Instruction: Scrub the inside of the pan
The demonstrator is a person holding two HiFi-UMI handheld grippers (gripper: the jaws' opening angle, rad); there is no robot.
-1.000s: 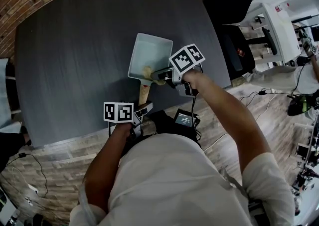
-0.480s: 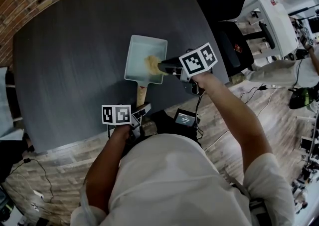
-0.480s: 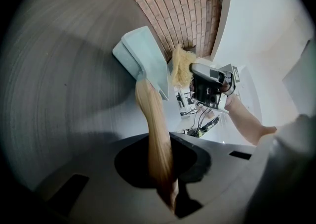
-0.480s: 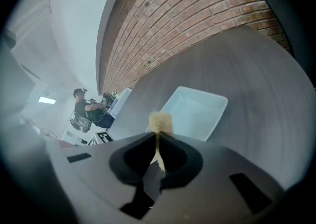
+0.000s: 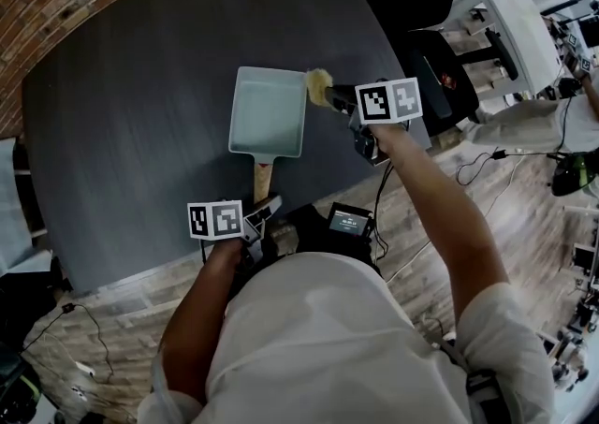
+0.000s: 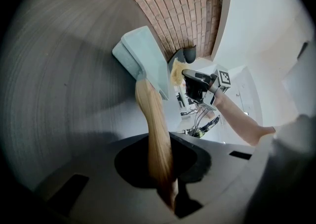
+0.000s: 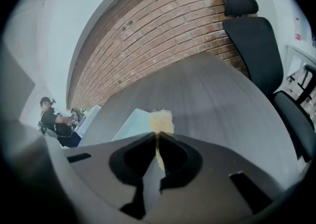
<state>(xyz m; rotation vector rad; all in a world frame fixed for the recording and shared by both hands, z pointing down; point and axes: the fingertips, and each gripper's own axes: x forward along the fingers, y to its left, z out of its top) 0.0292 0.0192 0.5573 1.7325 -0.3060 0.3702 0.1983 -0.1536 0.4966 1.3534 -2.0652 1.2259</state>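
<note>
The pan (image 5: pixel 267 113), a pale blue-green rectangular one, sits flat on the dark bench (image 5: pixel 131 132) with its wooden handle (image 5: pixel 263 177) pointing back toward the person. The left gripper (image 5: pixel 264 209) is clamped tight on the end of that handle and steadies the pan. The right gripper (image 5: pixel 335 93) has its jaws pinched together on a yellowish scrub pad (image 5: pixel 318 85), whose frayed end sticks out ahead of the tips. The pad is at the pan's far right corner, over or just outside the rim and not down on the inner floor, so no scrubbing contact shows at this moment. The inside looks uniformly pale, with no dirt, foam or water to be made out, so the scrubbing may be largely done or merely between strokes; the pictures do not settle which. No brand, label or legible writing shows on the pan or pad. The gripper cubes (image 5: pixel 388 100) carry only black-and-white square markers, and a small lit screen (image 5: pixel 349 222) near the person's waist is too small to read.
</note>
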